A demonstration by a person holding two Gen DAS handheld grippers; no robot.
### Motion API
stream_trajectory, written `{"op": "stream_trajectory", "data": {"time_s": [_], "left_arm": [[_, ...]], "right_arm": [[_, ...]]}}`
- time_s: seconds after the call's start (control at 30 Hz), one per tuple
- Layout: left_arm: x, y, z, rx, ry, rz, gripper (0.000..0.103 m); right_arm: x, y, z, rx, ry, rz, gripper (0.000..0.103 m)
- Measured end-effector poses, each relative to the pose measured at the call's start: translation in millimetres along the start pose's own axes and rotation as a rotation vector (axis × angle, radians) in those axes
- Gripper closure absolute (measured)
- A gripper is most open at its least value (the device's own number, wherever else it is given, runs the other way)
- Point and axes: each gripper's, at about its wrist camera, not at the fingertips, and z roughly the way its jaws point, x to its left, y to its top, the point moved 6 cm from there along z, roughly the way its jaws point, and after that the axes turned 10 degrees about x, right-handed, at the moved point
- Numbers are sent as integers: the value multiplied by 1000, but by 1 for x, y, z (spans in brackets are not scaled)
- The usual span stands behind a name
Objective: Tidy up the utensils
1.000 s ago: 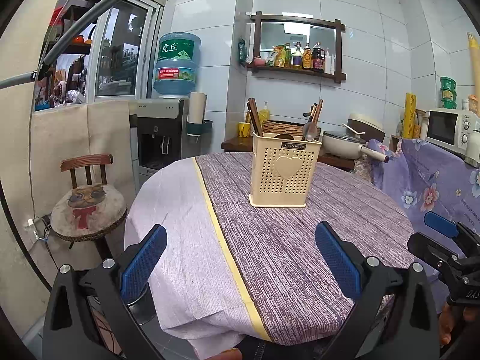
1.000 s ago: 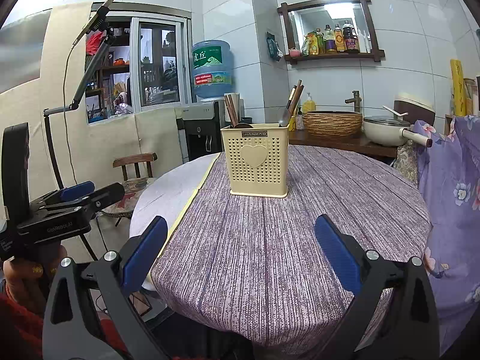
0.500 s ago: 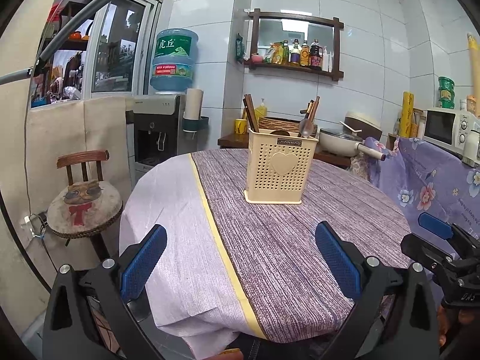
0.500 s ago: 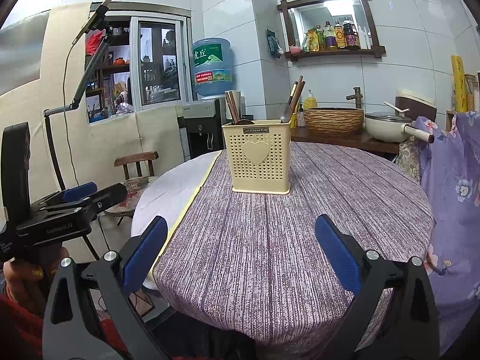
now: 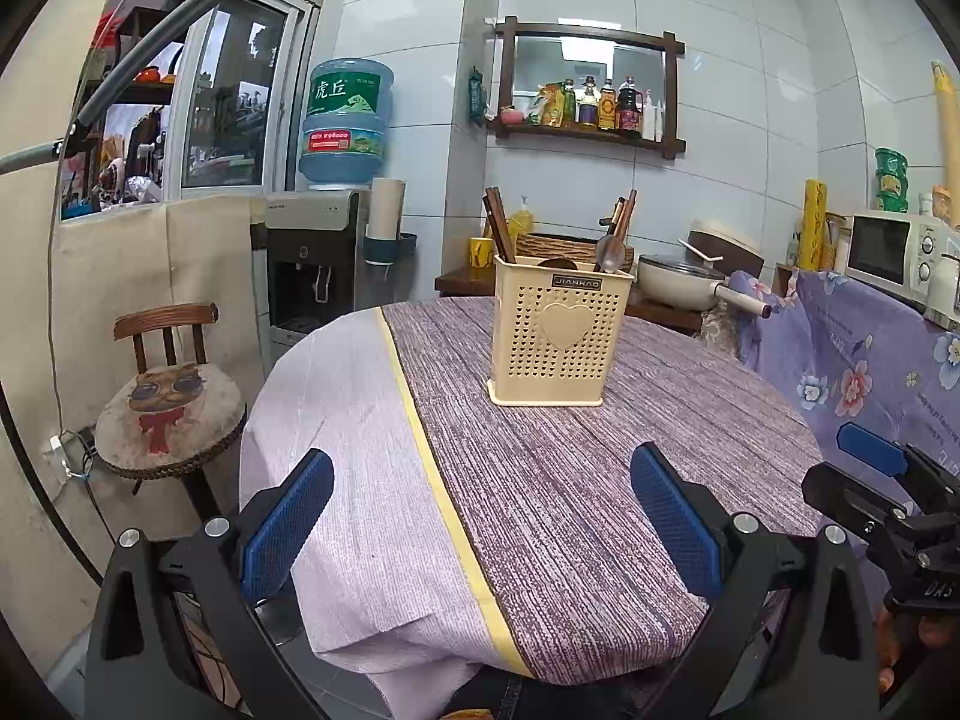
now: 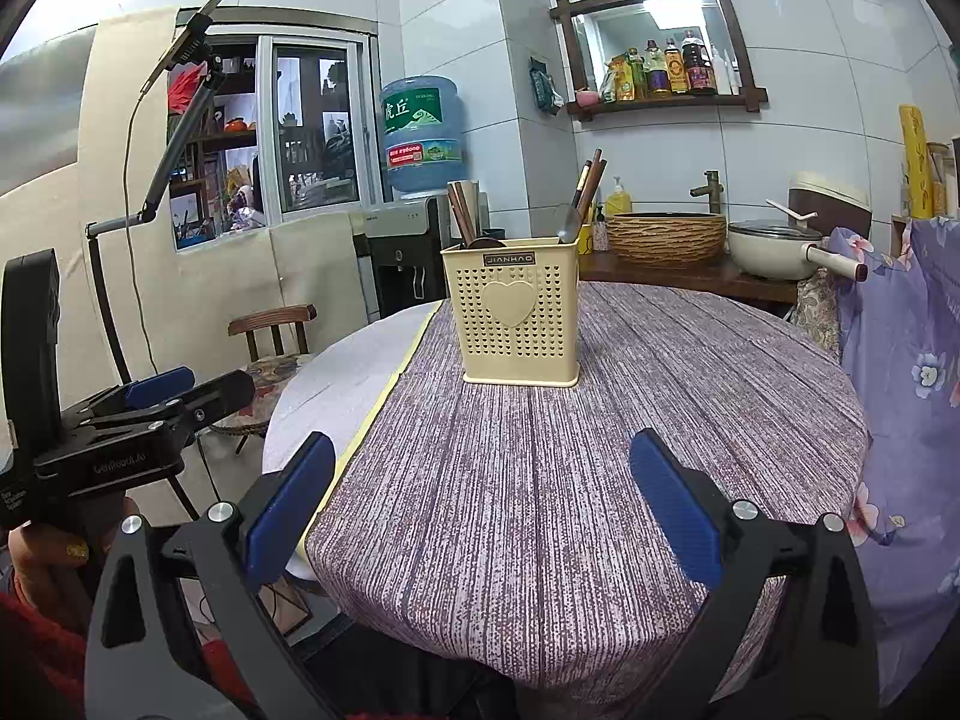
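A cream perforated utensil holder (image 5: 558, 336) with a heart on its front stands upright on the round table; it also shows in the right wrist view (image 6: 516, 315). Brown chopsticks (image 5: 498, 225) stick out at its left, and more chopsticks and a metal spoon (image 5: 611, 252) at its right. My left gripper (image 5: 480, 519) is open and empty over the table's near edge. My right gripper (image 6: 483, 501) is open and empty, well short of the holder. Each gripper shows at the side of the other's view.
The table carries a purple striped cloth (image 5: 600, 468) over a pale one with a yellow stripe (image 5: 420, 420). A chair with a cat cushion (image 5: 171, 408) stands at the left. A water dispenser (image 5: 318, 252), counter with pot (image 5: 678, 288) and floral cloth (image 5: 852, 348) lie behind.
Both views have shifted slightly: the holder now sits a little higher and nearer in the frames. Both grippers stay open and empty.
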Motion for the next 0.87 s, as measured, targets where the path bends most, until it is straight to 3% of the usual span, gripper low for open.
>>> {"op": "stream_trajectory", "data": {"time_s": [0.87], "left_arm": [[4,2,0,7,8,-12,5]], "right_arm": [[-2,-1,2,11,4,13,6]]}}
